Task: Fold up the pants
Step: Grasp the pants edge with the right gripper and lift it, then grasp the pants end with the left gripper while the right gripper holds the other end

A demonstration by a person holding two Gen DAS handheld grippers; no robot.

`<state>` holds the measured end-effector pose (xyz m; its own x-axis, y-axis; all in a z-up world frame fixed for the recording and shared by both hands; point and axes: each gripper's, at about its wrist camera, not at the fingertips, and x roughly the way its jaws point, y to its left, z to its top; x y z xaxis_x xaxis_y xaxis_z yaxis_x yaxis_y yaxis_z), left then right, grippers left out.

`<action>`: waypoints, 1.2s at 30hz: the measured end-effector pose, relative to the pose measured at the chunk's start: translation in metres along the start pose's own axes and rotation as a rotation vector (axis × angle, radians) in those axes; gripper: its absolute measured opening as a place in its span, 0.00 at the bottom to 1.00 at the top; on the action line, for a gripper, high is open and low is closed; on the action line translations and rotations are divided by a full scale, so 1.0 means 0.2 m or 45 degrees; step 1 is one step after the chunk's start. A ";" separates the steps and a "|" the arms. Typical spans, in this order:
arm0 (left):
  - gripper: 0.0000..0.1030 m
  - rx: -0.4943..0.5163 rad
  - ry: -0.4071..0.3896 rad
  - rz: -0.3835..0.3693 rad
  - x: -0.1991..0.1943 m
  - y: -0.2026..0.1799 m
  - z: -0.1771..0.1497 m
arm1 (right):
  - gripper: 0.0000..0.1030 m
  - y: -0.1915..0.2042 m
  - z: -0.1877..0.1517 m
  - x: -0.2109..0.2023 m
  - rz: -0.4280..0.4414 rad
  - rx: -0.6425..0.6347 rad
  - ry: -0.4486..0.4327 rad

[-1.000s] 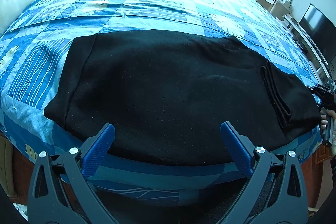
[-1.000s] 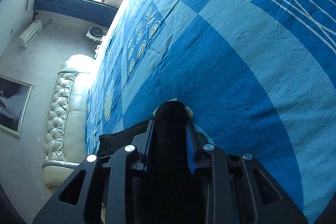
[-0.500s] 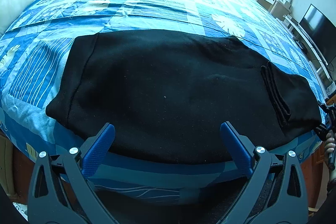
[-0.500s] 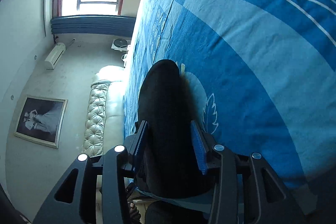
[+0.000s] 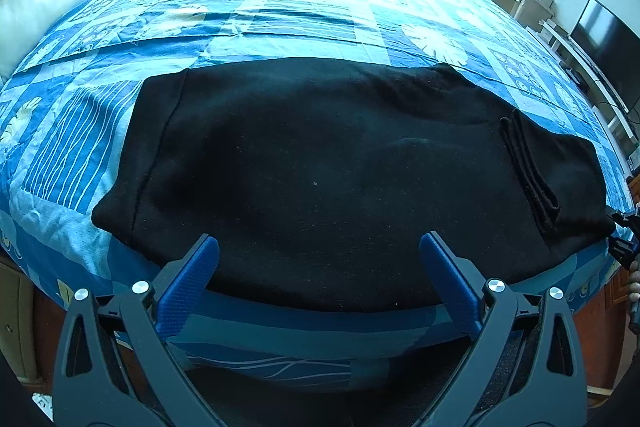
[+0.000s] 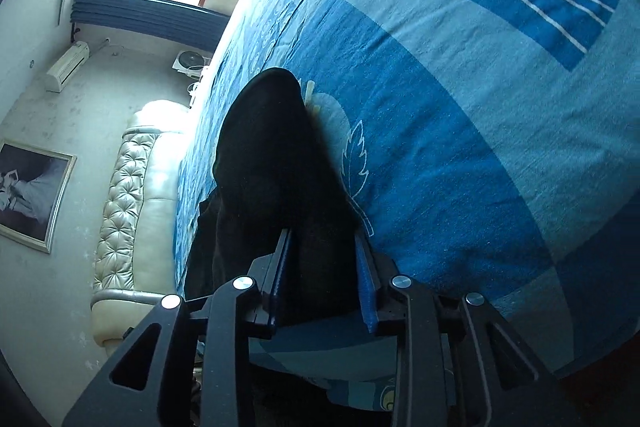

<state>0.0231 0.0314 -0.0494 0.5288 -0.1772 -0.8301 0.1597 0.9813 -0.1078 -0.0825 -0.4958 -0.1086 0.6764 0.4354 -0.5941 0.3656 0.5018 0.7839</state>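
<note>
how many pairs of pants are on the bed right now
1. The black pants lie spread flat across the near edge of the blue patterned bed, with one end between the fingers of the right gripper. Nothing else on the bed looks like clothing.

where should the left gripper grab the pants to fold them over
Take the left end of the pants, at its near corner, coming in low from the bed's front edge. That corner lies flat with its hem edge showing, so one finger could likely slide under it. The left gripper is open just above the near edge, and the right gripper holds the other end.
</note>
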 end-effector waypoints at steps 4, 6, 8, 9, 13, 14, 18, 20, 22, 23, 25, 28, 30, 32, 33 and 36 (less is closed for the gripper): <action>0.97 -0.017 -0.021 0.001 -0.02 0.03 0.01 | 0.33 0.14 0.03 -0.11 0.055 -0.046 -0.141; 0.97 -0.027 -0.020 -0.002 -0.02 0.03 0.02 | 0.33 0.19 0.03 -0.06 0.175 -0.031 -0.121; 0.97 -0.028 -0.013 0.002 -0.01 0.04 0.02 | 0.33 0.26 0.02 0.01 0.240 -0.043 -0.087; 0.97 -0.024 -0.012 0.008 -0.01 0.04 0.02 | 0.33 0.28 0.02 0.05 0.260 -0.054 -0.068; 0.97 -0.027 -0.034 0.020 -0.04 0.07 0.03 | 0.33 0.33 0.04 0.18 0.259 -0.069 -0.037; 0.97 -0.032 -0.044 0.024 -0.05 0.08 0.04 | 0.33 0.30 0.05 0.20 0.224 -0.049 -0.034; 0.97 -0.081 -0.056 0.035 -0.06 0.19 0.08 | 0.24 0.20 0.04 0.31 0.109 0.046 0.005; 0.97 -0.120 -0.047 0.037 -0.05 0.26 0.10 | 0.16 0.20 0.04 0.33 0.088 0.048 0.002; 0.97 -0.167 -0.034 0.011 -0.04 0.36 0.12 | 0.20 0.21 0.04 0.31 0.110 0.036 0.005; 0.97 -0.196 -0.030 -0.008 -0.04 0.41 0.13 | 0.21 0.22 0.03 0.30 0.126 0.029 0.006; 0.97 -0.256 -0.026 -0.023 -0.03 0.53 0.15 | 0.35 0.25 0.02 0.25 0.156 0.016 -0.008; 0.97 -0.346 0.014 -0.105 0.00 0.70 0.16 | 0.51 0.31 -0.02 0.19 0.159 -0.009 -0.042; 0.97 -0.391 0.044 -0.167 0.04 0.80 0.17 | 0.54 0.35 -0.05 0.18 0.163 -0.035 -0.040; 0.97 -0.420 0.077 -0.258 0.10 0.88 0.17 | 0.56 0.40 -0.09 0.18 0.176 -0.055 -0.024; 0.97 -0.434 0.099 -0.298 0.14 0.91 0.17 | 0.56 0.42 -0.11 0.19 0.182 -0.064 -0.015; 0.97 -0.433 0.097 -0.390 0.21 0.95 0.20 | 0.57 0.49 -0.17 0.22 0.194 -0.105 0.025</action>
<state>0.1087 0.2066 -0.0825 0.4351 -0.4690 -0.7686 0.0093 0.8559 -0.5170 -0.0376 -0.4022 -0.0637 0.7074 0.5250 -0.4733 0.2056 0.4878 0.8484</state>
